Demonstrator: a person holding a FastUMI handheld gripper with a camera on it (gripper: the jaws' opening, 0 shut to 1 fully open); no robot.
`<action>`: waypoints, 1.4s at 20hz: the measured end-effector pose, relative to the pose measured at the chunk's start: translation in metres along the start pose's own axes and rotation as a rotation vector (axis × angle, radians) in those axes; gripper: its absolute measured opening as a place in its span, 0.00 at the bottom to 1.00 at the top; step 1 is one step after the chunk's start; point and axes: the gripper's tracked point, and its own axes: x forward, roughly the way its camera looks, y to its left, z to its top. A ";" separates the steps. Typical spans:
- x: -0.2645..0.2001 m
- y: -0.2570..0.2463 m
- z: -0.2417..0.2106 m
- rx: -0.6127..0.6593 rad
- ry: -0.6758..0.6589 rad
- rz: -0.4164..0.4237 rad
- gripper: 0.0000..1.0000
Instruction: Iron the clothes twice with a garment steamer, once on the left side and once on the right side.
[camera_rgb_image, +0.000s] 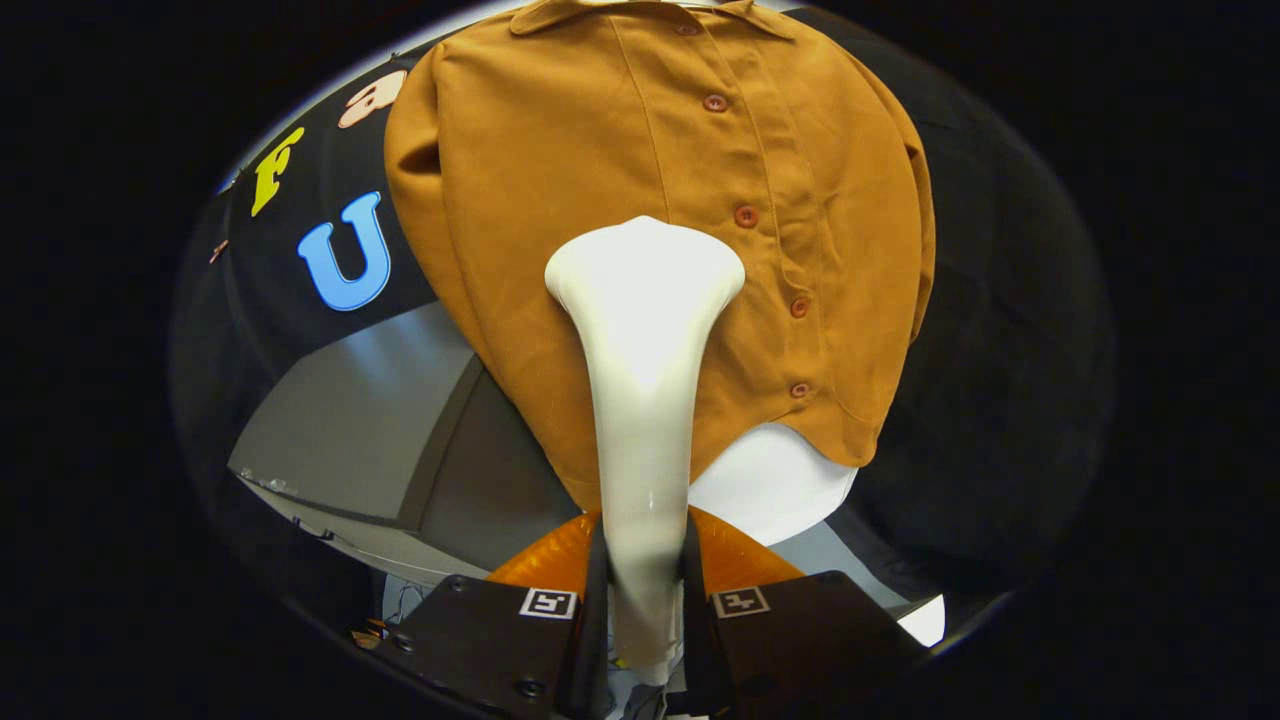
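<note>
A white rounded form (770, 480) stands before the black cloth wall (1000, 400), which extends toward 3 o'clock from it. A grey panel (350, 430) lies at 9 o'clock from the form.

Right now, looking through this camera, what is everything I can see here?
Shirt: one, brown, buttoned, hanging ahead of the tool, beyond the steamer's head.
Buttons: five visible, reddish-brown, in a row down the shirt's front.
Garment steamer: one, white, handle between the fingers, wide head against the shirt left of the button row.
White form: one, showing below the shirt's hem.
Grey panel: one, left of the shirt, lower down.
Tool: one, both fingers pressed on the steamer's handle.
</note>
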 end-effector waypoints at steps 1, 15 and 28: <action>-0.007 0.000 0.009 0.001 -0.027 0.000 0.35; -0.083 -0.084 0.162 0.038 -0.404 -0.144 0.34; -0.033 -0.115 0.171 0.067 -0.357 -0.148 0.34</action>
